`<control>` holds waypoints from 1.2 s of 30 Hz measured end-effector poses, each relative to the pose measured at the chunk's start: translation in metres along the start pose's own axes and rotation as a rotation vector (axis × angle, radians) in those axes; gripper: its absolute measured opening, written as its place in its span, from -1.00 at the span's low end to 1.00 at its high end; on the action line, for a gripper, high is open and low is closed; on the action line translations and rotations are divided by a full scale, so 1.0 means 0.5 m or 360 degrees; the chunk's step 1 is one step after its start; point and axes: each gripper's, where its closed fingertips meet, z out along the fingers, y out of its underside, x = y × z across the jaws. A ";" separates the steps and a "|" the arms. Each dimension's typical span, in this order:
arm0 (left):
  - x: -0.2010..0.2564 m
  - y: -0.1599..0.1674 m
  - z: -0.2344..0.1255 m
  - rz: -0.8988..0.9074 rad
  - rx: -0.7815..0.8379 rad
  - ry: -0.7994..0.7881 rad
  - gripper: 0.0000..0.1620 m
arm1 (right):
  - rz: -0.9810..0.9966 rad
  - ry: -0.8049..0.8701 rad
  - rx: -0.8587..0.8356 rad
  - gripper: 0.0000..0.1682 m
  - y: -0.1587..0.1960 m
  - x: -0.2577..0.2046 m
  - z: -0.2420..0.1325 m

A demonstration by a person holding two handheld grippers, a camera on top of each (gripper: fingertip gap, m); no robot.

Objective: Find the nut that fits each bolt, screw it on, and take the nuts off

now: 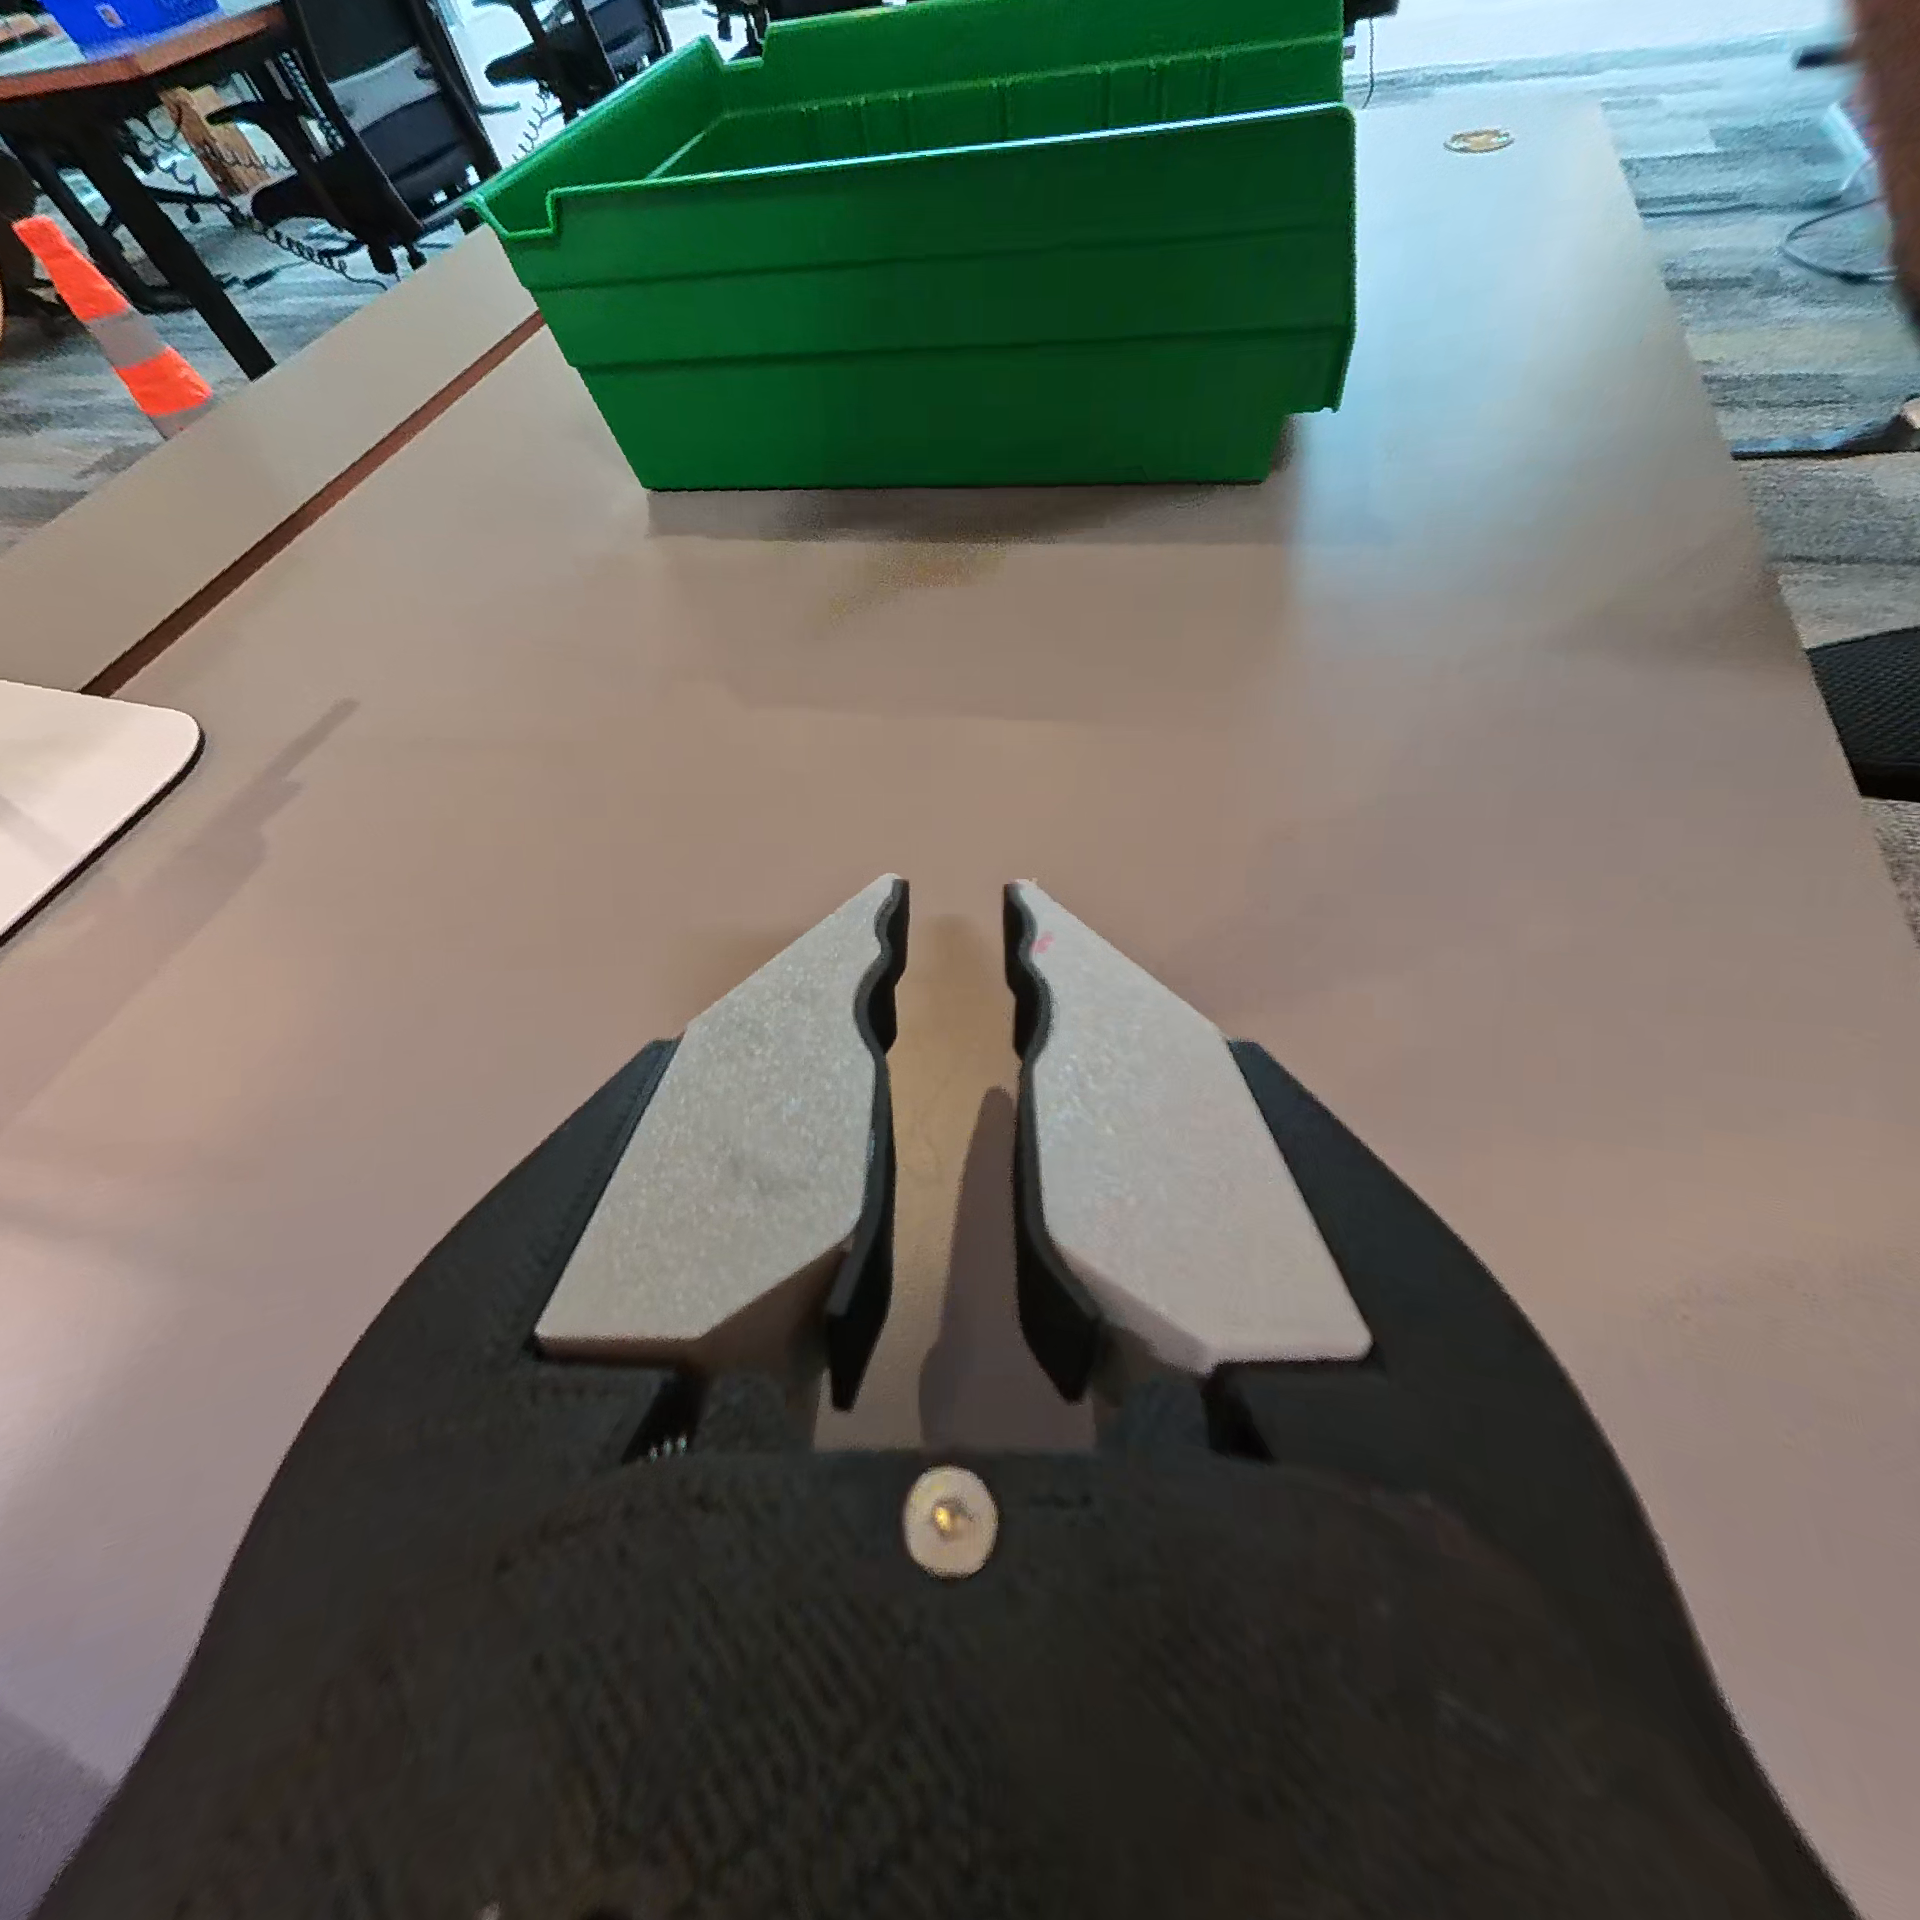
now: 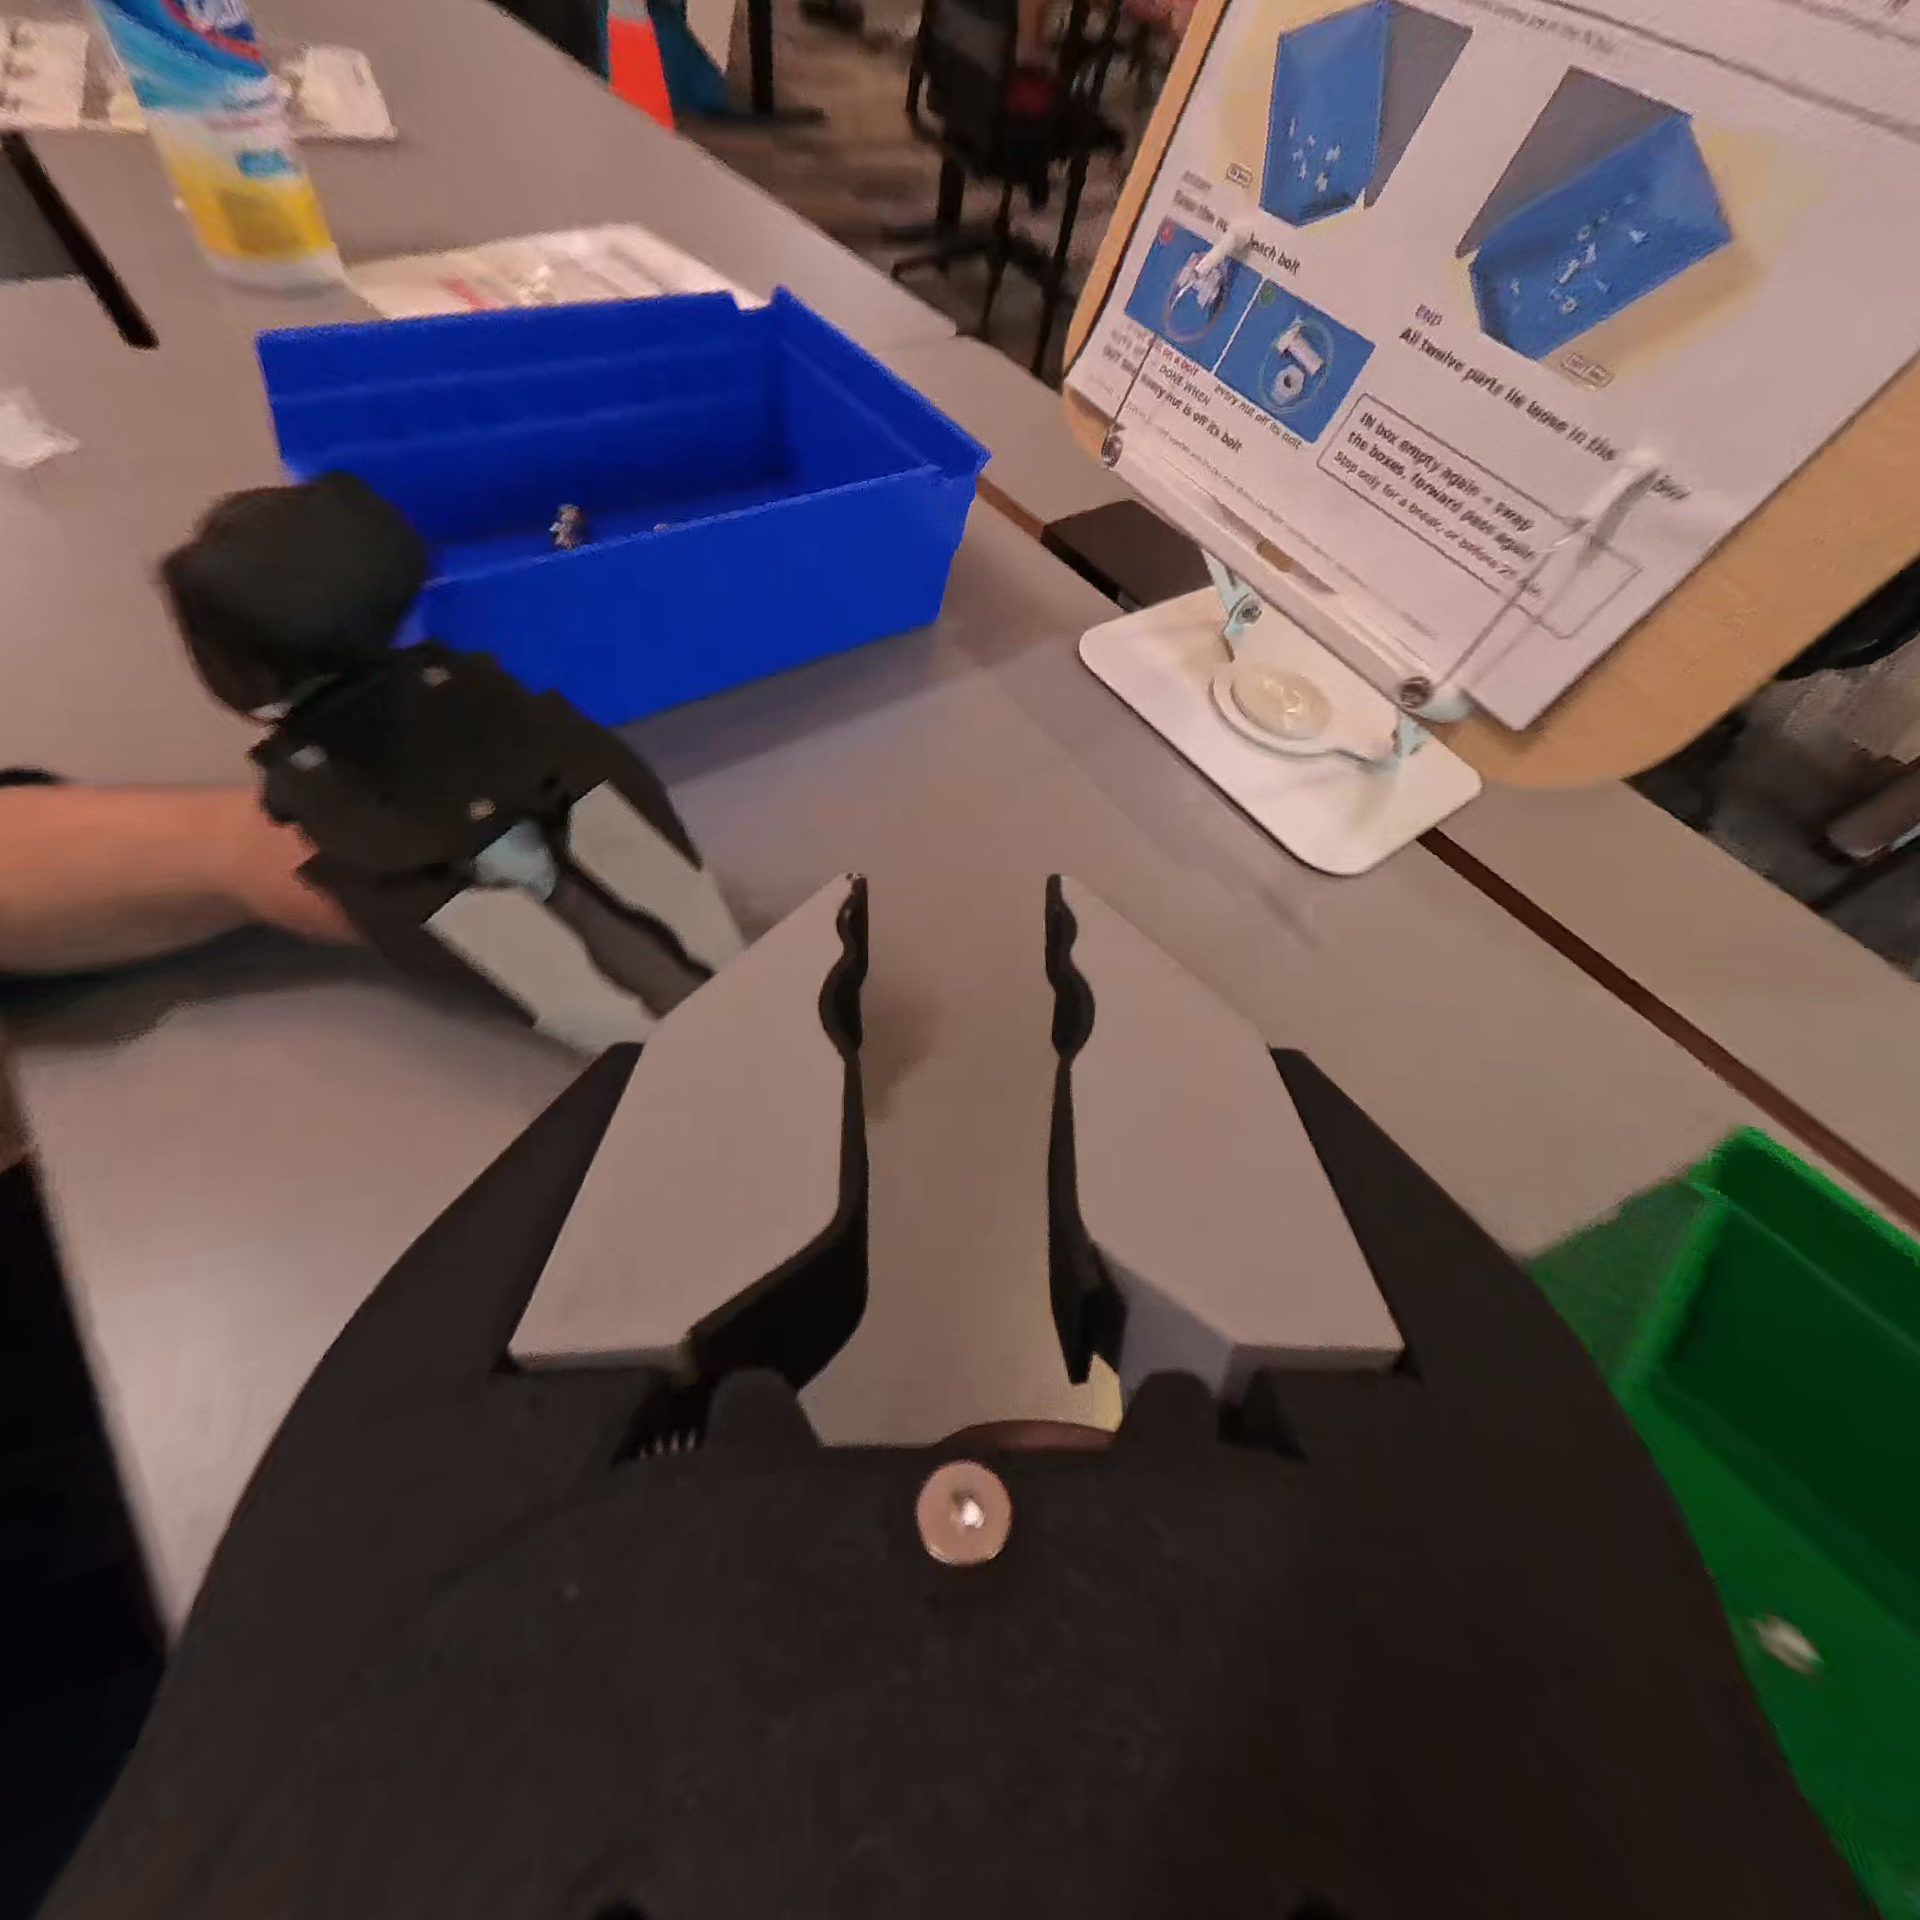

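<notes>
My left gripper (image 1: 956, 902) is open with a narrow gap and empty, low over the grey table (image 1: 1351, 831), pointing at a green bin (image 1: 935, 343) whose inside is hidden. My right gripper (image 2: 954, 894) is open and empty above the table. A blue bin (image 2: 623, 488) stands ahead and to the left in the right wrist view, with a small bolt (image 2: 566, 525) and another small metal part inside. The left gripper (image 2: 665, 966) also shows there, held by a hand (image 2: 156, 883), resting near the blue bin. The green bin's corner (image 2: 1787, 1403) shows at lower right.
An instruction sheet on a white stand (image 2: 1299, 748) stands at the right of the blue bin; its base (image 1: 73, 779) shows at the left edge. A wipes canister (image 2: 223, 135) and plastic bags (image 2: 561, 265) lie behind. An orange cone (image 1: 114, 322) and office chairs stand beyond the table. My hands' fingertips stand some 15 centimeters from each other.
</notes>
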 end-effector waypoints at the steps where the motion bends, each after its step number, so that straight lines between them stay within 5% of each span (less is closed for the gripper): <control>1: 0.000 0.000 -0.002 -0.0011 0.0003 0.0003 -0.79 | 0.0039 0.0017 0.0050 -0.60 0.017 -0.001 0.042; 7: 0.056 -0.022 -0.088 -0.0464 0.0078 0.0281 -0.64 | 0.0165 0.0013 0.0117 -0.49 0.125 0.011 0.151; 10: -0.063 -0.012 -0.225 -0.0638 -0.0088 -0.0256 -0.83 | 0.0171 0.0004 0.0233 -0.59 0.112 0.011 0.137; 13: -0.205 -0.020 -0.412 -0.0759 -0.0115 -0.0725 -0.80 | 0.0183 0.0007 0.0250 -0.58 0.102 0.014 0.130; 15: -0.307 0.037 -0.520 -0.0771 -0.0316 -0.1074 -0.76 | 0.0194 0.0003 0.0275 -0.58 0.096 0.012 0.125; 17: -0.340 0.125 -0.550 -0.1060 -0.0571 -0.0996 -0.63 | 0.0203 -0.0010 0.0291 -0.59 0.092 0.007 0.122; 19: -0.334 0.144 -0.532 -0.1313 -0.0595 -0.0675 -0.80 | 0.0194 -0.0040 0.0276 -0.58 0.095 -0.003 0.125; 23: -0.408 0.206 -0.595 -0.0665 -0.1272 -0.0869 -0.70 | 0.0168 -0.0095 0.0224 -0.58 0.109 -0.023 0.141; 27: -0.369 0.267 -0.574 -0.0291 -0.1730 -0.0424 -0.71 | 0.0106 -0.0120 0.0133 -0.57 0.129 -0.040 0.159; 31: -0.373 0.320 -0.555 0.0071 -0.1982 -0.0231 -0.81 | 0.0061 -0.0142 0.0165 -0.57 0.117 -0.052 0.153; 36: -0.393 0.397 -0.595 0.0365 -0.2477 -0.0089 -0.51 | 0.0142 -0.0178 0.0231 -0.57 0.100 -0.047 0.137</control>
